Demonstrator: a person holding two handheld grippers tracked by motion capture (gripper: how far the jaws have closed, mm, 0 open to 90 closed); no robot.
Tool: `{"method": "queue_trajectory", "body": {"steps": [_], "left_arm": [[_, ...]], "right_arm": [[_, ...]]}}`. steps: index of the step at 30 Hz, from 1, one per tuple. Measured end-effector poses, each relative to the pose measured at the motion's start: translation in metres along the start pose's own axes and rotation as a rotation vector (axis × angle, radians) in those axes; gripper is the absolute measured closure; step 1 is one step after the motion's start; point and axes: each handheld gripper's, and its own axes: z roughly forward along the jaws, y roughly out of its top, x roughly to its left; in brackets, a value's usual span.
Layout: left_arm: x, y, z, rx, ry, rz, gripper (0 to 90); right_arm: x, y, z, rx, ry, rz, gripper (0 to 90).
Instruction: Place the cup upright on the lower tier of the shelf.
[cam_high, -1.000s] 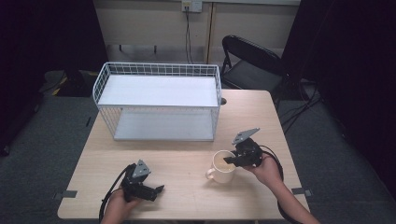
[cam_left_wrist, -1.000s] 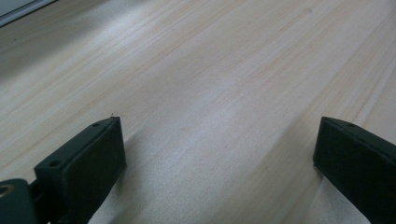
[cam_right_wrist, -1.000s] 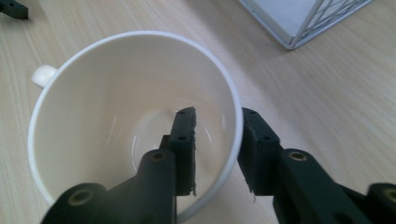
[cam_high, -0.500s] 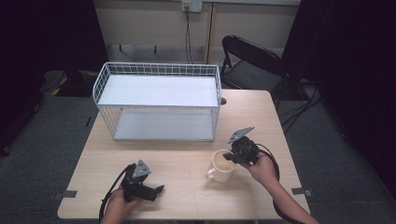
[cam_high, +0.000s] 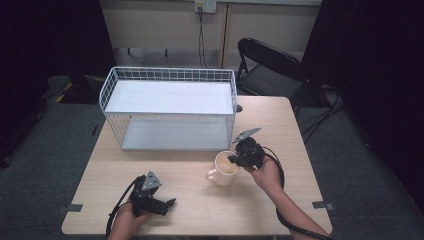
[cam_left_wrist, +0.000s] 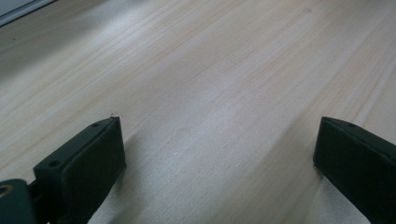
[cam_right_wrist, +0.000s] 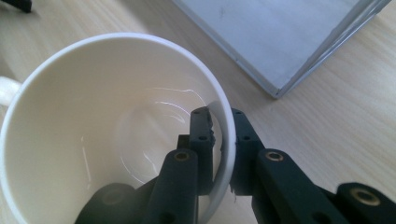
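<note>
A cream mug (cam_high: 224, 169) stands on the wooden table (cam_high: 300, 150) in front of the wire rack, its handle toward the left. My right gripper (cam_high: 234, 159) is shut on the mug's rim (cam_right_wrist: 223, 135), one jaw inside and one outside. The mug (cam_right_wrist: 107, 135) looks empty inside. My left gripper (cam_high: 169, 203) rests low near the table's front edge on the left, held by a hand. Its jaws stand wide apart over bare wood (cam_left_wrist: 219, 121), with nothing between them.
A white wire rack (cam_high: 170, 107) with two shelves stands at the back middle of the table; its lower shelf corner (cam_right_wrist: 280, 51) lies just beyond the mug. A black folding chair (cam_high: 270, 65) stands behind the table. Cables trail from both grippers.
The right gripper has carried the mug a little toward the front and left, and slightly lower. The left gripper has stayed put.
</note>
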Motion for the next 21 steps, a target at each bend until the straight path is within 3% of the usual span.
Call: {"method": "queue_trajectory", "body": {"steps": [21], "left_arm": [[0.000,0.000,0.000,0.001,0.001,0.001,1.5]], "right_arm": [[0.013,0.027,0.018,-0.046,-0.090,0.049,83.5]]}}
